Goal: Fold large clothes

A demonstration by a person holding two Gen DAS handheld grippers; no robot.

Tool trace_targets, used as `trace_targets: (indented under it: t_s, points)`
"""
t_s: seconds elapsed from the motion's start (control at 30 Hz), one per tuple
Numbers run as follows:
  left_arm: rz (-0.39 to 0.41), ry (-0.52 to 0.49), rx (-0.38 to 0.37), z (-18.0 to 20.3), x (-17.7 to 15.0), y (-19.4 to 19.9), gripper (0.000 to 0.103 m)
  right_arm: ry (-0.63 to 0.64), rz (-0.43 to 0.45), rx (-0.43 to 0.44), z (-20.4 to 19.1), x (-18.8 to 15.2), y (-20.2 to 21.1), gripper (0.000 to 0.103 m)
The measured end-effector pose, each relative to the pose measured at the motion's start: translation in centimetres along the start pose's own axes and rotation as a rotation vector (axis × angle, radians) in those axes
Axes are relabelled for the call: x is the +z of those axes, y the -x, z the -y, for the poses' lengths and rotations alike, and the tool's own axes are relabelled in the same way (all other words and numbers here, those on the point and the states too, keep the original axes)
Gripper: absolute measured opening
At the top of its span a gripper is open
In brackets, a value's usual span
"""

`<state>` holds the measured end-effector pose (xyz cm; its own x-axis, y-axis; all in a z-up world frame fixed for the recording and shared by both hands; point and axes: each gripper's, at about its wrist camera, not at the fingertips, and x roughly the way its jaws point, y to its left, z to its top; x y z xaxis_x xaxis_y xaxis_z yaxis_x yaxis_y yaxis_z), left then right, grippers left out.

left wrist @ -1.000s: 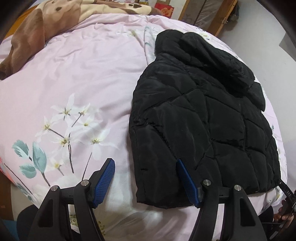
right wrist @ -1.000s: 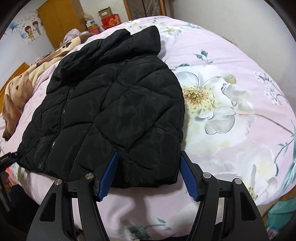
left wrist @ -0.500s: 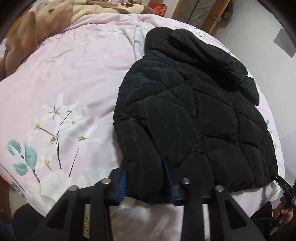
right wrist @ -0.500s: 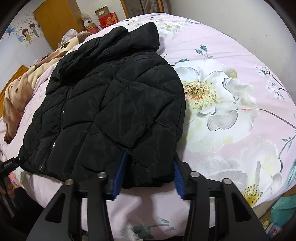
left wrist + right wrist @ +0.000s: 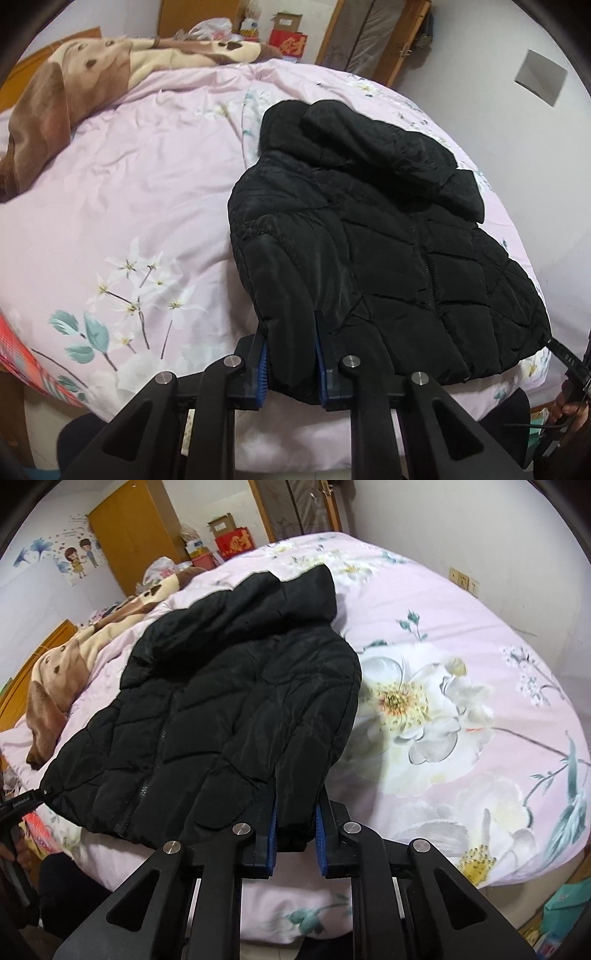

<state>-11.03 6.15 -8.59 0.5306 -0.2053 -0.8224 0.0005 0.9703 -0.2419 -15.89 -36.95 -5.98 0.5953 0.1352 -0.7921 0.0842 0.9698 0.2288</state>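
A puffy black quilted jacket [image 5: 388,240] with a hood is lying on the bed with the pink flowery cover [image 5: 129,192]. The left tool [image 5: 290,363] is closing its blue pads on the jacket's near left corner. The right tool [image 5: 295,840] is closing on the near right corner, pinching the hem. A brown and cream blanket [image 5: 92,70] is lying at the far side.

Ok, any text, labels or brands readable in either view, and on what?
"财": gold, on the red box in the background.
"DAS": white, on the black bar at the jacket corner.
White print on the left-edge black bar, right wrist view: too blurred to read.
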Motion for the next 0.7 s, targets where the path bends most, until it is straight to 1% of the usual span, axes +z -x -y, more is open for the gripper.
trace_targets:
  t_s: [0.1, 0.23, 0.37, 0.5, 0.57, 0.63, 0.7]
  points:
    - [0.004, -0.013, -0.021, 0.1, -0.1, 1.5, 0.02, 0.009, 0.011, 0.005, -0.4, -0.2, 1.6, 0.016]
    - [0.01, -0.045, -0.026, 0.2, -0.4, 3.4, 0.02, 0.006, 0.021, 0.033, -0.2, -0.6, 4.2, 0.016]
    - [0.01, -0.073, -0.036, 0.5, -1.7, 5.4, 0.02, 0.016, 0.032, 0.041, -0.1, -1.6, 6.8, 0.016]
    - [0.011, -0.067, -0.054, 0.8, -2.8, 7.1, 0.02, 0.032, 0.035, 0.042, -0.4, -2.3, 8.3, 0.016]
    - [0.011, -0.057, -0.074, 0.8, -3.0, 7.8, 0.02, 0.037, 0.038, 0.042, -0.6, -2.4, 8.9, 0.016]
    - [0.014, -0.06, -0.077, 0.9, -2.9, 8.1, 0.02, 0.042, 0.042, 0.045, -0.7, -2.4, 9.0, 0.016]
    - [0.012, -0.063, -0.078, 1.0, -2.0, 8.0, 0.02, 0.042, 0.041, 0.046, -0.7, -1.7, 8.7, 0.016]
